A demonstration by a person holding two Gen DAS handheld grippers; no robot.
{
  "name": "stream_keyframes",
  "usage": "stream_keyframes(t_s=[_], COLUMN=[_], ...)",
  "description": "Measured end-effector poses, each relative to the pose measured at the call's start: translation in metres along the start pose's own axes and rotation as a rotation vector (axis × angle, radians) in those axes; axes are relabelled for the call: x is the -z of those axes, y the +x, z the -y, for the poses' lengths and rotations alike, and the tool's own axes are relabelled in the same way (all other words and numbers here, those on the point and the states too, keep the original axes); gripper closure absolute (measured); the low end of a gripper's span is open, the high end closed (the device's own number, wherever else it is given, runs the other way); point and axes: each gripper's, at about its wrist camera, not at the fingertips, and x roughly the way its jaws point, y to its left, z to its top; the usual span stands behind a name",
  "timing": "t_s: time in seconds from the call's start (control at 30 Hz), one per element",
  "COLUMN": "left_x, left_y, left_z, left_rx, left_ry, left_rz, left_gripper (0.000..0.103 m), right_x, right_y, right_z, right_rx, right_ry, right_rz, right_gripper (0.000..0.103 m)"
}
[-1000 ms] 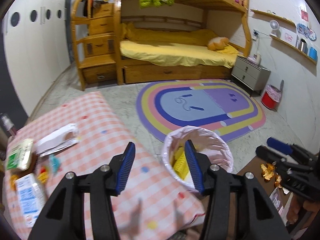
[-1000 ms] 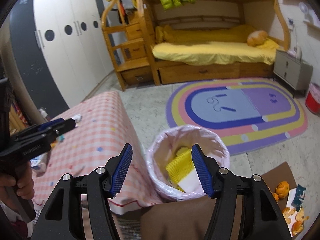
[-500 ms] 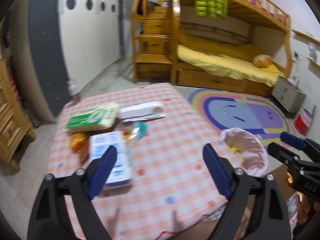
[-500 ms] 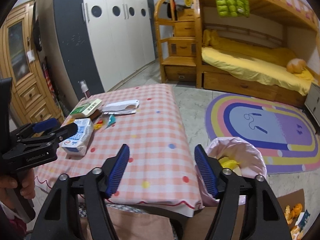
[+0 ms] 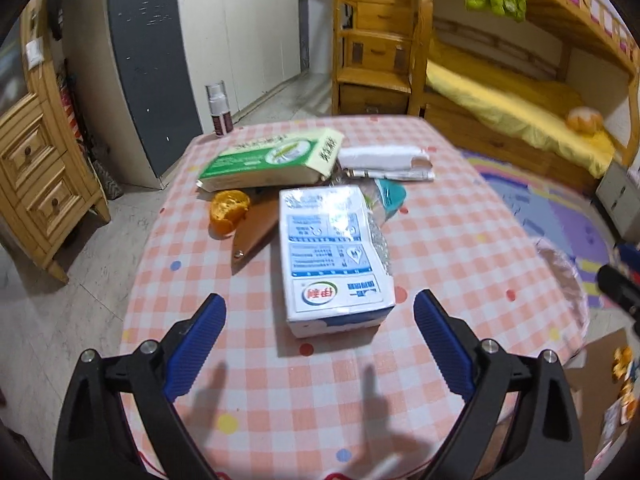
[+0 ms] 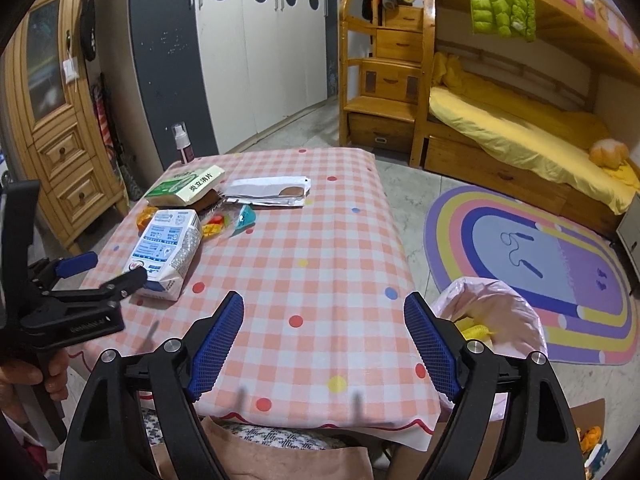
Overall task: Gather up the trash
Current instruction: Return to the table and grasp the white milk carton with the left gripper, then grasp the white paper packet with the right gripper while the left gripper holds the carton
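A white and blue milk carton point(image 5: 334, 258) lies on the checked table point(image 5: 440, 240), just ahead of my open, empty left gripper point(image 5: 320, 322). Behind it lie an orange peel point(image 5: 229, 210), a green and white box point(image 5: 276, 158), a white wrapper point(image 5: 386, 162) and a teal scrap point(image 5: 390, 196). In the right wrist view the carton point(image 6: 166, 250) sits at the table's left, with the left gripper point(image 6: 102, 270) beside it. My right gripper point(image 6: 324, 318) is open and empty over the table's near edge. The pink-lined trash bin point(image 6: 494, 320) stands to its right.
A spray bottle point(image 5: 218, 110) stands at the table's far corner. A wooden cabinet point(image 6: 60, 128) is at left, a bunk bed point(image 6: 520, 120) and a rainbow rug point(image 6: 536, 264) at right. Orange peels point(image 5: 624, 364) lie on cardboard on the floor.
Both grippers swung left from the trash bin to the table. The left gripper closed in on the milk carton and its jaws opened wider.
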Motion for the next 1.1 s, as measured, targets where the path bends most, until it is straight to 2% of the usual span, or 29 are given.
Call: stream_keyframes(t_s=[0.1, 0.2, 0.27, 0.33, 0.37, 0.53, 0.6, 0.7, 0.9, 1.1], left_x=[-0.002, -0.004, -0.005, -0.003, -0.003, -0.002, -0.002, -0.003, -0.005, -0.008], left_y=[0.017, 0.03, 0.038, 0.046, 0.046, 0.01, -0.011, -0.033, -0.047, -0.034], left_z=[0.01, 0.016, 0.018, 0.018, 0.016, 0.01, 0.003, -0.008, -0.039, -0.071], left_rx=[-0.036, -0.047, -0.04, -0.031, -0.019, 0.065, 0.119, 0.142, 0.08, 0.004], left_ry=[0.041, 0.07, 0.085, 0.092, 0.083, 0.058, 0.03, -0.003, -0.052, -0.112], left_rz=[-0.043, -0.05, -0.067, -0.103, -0.107, -0.029, 0.006, 0.051, 0.103, 0.093], left_gripper=[0.011, 0.012, 0.018, 0.033, 0.034, 0.036, 0.036, 0.036, 0.036, 0.035], right_x=[0.001, 0.002, 0.002, 0.002, 0.002, 0.004, 0.004, 0.002, -0.013, -0.033], right_y=[0.002, 0.005, 0.006, 0.006, 0.007, 0.008, 0.008, 0.007, 0.011, 0.036], right_z=[0.003, 0.006, 0.007, 0.008, 0.008, 0.003, 0.0, -0.005, -0.02, -0.036], right_rx=[0.003, 0.005, 0.004, 0.0, -0.004, -0.028, -0.037, -0.047, -0.071, -0.086], right_ry=[0.012, 0.019, 0.019, 0.019, 0.018, -0.006, -0.008, -0.023, -0.059, -0.11], right_rz=[-0.005, -0.011, -0.015, -0.017, -0.019, -0.034, -0.034, -0.025, -0.004, -0.002], right_gripper=[0.021, 0.021, 0.021, 0.021, 0.021, 0.035, 0.035, 0.034, 0.027, 0.026])
